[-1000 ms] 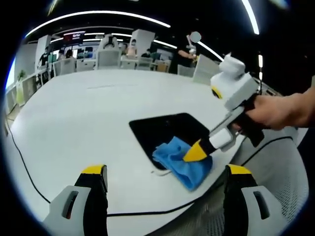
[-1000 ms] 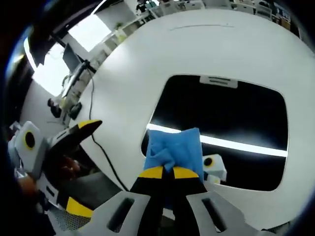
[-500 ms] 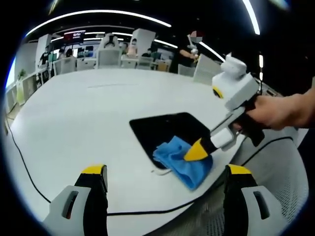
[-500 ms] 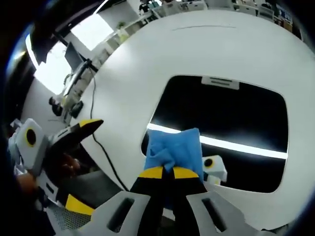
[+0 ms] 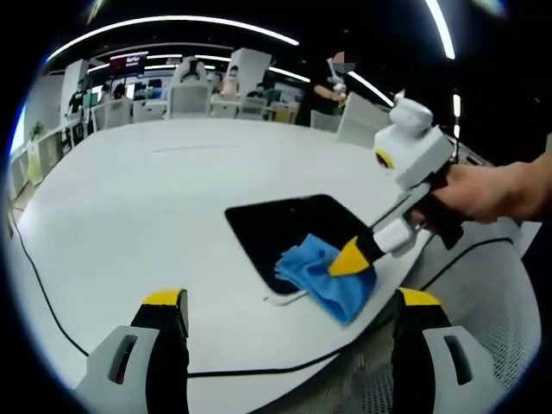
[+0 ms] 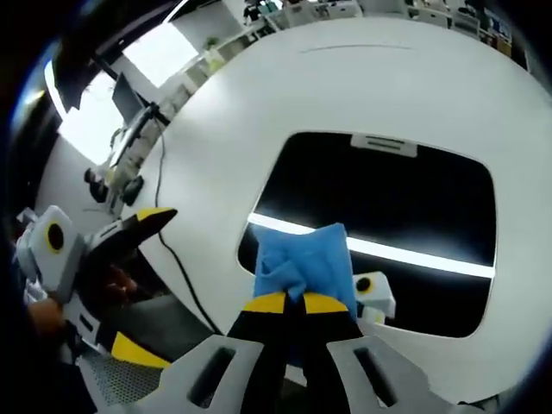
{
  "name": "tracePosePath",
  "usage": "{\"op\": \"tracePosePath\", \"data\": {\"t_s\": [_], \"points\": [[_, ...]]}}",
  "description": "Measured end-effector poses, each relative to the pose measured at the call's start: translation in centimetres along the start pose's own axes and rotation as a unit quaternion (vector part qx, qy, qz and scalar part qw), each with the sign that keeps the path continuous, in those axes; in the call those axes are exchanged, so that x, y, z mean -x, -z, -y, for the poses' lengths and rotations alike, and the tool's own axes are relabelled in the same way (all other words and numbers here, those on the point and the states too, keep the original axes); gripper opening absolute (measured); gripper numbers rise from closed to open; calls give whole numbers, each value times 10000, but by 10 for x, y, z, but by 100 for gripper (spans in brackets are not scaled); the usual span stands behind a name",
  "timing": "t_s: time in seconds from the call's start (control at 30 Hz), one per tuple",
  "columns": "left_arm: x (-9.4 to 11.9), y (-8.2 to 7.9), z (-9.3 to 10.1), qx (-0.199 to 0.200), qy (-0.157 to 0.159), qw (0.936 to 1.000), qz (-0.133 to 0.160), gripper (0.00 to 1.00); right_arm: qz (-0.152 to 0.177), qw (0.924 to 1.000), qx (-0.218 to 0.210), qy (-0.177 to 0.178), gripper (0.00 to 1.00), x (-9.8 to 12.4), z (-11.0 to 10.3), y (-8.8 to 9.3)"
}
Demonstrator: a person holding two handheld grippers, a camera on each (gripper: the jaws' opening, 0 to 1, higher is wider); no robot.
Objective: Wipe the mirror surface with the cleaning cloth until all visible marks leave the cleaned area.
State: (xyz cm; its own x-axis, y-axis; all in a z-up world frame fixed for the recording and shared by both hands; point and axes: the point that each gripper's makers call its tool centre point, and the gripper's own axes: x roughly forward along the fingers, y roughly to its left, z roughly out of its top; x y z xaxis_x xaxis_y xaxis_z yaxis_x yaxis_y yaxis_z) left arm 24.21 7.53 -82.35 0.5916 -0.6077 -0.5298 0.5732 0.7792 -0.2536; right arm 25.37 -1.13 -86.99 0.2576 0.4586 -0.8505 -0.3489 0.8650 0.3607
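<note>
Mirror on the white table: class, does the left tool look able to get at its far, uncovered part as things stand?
Probably yes. The left tool is open and holds nothing, and bare table lies between it and the mirror. The right tool and blue cloth occupy only the near corner.

Cloth point(image 6: 304, 264) on mirror point(image 6: 405, 220), on table point(image 5: 129, 207)

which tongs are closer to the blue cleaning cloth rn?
Right. The right tongs are shut on the blue cleaning cloth, pressing it on the dark mirror's near edge. The left tongs sit open, apart from it.
</note>
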Motion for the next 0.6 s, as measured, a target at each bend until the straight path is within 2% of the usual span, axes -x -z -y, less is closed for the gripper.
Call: {"op": "tracePosePath", "data": {"t_s": [0.6], "points": [[-1,0,0,0,10,10000,-7,99,-25,9999,-79,76,0,8,15,5]]}}
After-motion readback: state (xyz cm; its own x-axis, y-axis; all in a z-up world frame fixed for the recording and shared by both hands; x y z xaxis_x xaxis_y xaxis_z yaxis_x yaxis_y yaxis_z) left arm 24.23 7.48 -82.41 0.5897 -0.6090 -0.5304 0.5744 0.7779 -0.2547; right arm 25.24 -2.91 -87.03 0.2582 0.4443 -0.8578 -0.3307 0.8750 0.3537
